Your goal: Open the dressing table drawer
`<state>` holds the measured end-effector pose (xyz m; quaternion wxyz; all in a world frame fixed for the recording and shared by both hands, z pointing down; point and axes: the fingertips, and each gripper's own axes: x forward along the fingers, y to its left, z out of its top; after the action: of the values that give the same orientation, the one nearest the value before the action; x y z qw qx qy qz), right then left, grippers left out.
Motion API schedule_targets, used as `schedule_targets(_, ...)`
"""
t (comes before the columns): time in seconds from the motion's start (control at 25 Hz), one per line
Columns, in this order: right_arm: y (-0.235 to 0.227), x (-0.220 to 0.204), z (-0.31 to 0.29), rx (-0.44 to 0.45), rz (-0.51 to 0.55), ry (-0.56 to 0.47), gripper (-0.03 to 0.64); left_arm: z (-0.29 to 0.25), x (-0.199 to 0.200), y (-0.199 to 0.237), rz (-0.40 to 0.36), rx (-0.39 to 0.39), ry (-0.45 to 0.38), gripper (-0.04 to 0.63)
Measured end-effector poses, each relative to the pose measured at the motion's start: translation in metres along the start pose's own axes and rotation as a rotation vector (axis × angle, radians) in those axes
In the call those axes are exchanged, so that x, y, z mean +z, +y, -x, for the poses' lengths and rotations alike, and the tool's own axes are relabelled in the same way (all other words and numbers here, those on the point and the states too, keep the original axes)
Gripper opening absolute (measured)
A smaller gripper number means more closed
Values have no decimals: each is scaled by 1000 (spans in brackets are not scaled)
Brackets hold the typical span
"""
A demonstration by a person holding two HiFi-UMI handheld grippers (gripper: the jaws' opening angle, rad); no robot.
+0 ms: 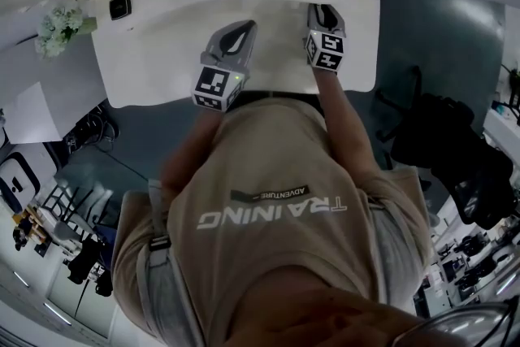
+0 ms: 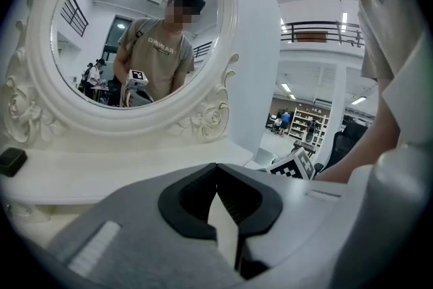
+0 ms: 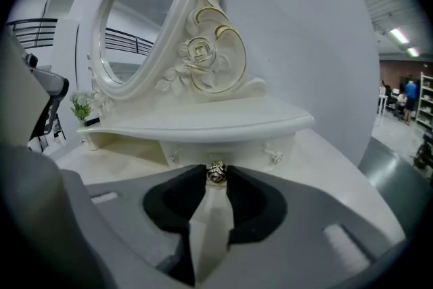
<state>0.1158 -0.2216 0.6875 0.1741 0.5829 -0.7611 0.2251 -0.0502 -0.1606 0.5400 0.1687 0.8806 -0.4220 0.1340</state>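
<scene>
White table point(image 1: 154, 65) with oval mirror point(image 3: 128, 24) at its back. Drawer point(image 3: 226, 147) sits under the raised shelf, front centre, with a rose-shaped metal knob point(image 3: 216, 172). Right gripper point(image 1: 323, 12): fingers closed on the knob. Left gripper point(image 2: 216, 169): fingers together, empty, above the table

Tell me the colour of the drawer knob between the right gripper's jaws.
The drawer knob is metallic gold; clearest in the right gripper view.
</scene>
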Motion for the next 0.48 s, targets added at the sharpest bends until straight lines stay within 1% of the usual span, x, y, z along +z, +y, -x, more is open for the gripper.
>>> schedule_targets(0.16, 3, -4, 6, -6, 17, 9, 104, 14, -7, 3, 10, 22, -2, 6)
schedule_targets(0.36, 7, -14, 19, -4, 14, 23, 103, 23, -10, -1, 53, 16, -21, 6)
schedule_targets(0.48, 9, -20, 24, 0, 17, 37, 103, 26, -11, -5, 56, 9, -27, 6)
